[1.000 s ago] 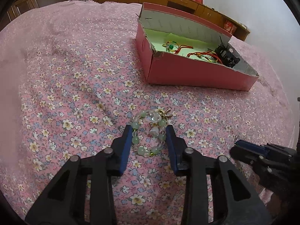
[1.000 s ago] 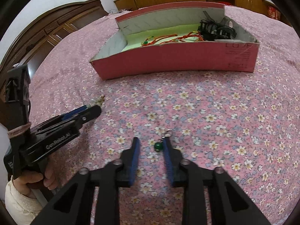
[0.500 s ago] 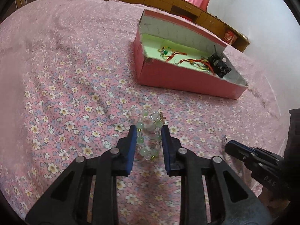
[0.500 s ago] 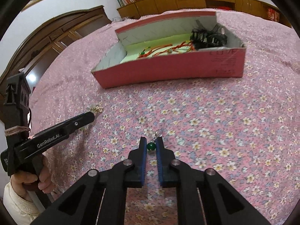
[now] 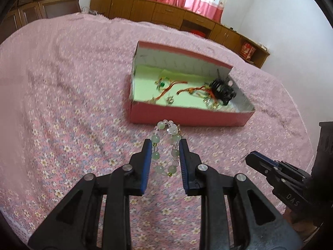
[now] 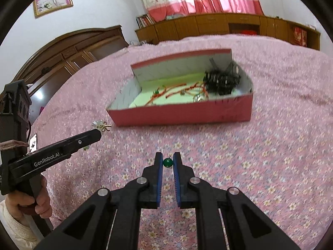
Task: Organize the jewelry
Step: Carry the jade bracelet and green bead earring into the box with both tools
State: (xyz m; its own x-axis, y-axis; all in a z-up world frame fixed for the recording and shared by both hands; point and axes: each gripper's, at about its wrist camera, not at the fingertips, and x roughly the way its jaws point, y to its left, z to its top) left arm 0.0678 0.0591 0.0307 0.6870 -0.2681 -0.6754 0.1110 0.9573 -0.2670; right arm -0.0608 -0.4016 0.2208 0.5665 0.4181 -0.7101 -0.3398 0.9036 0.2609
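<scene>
Between left gripper [image 5: 164, 143]: bead bracelet [image 5: 165, 149] clamped | right gripper [image 6: 167, 157]: pinches green bead [image 6: 167, 162], seen only there

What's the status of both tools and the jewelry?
Left tool shut on bracelet. Right tool shut on green bead. Box ahead, path clear.
</scene>
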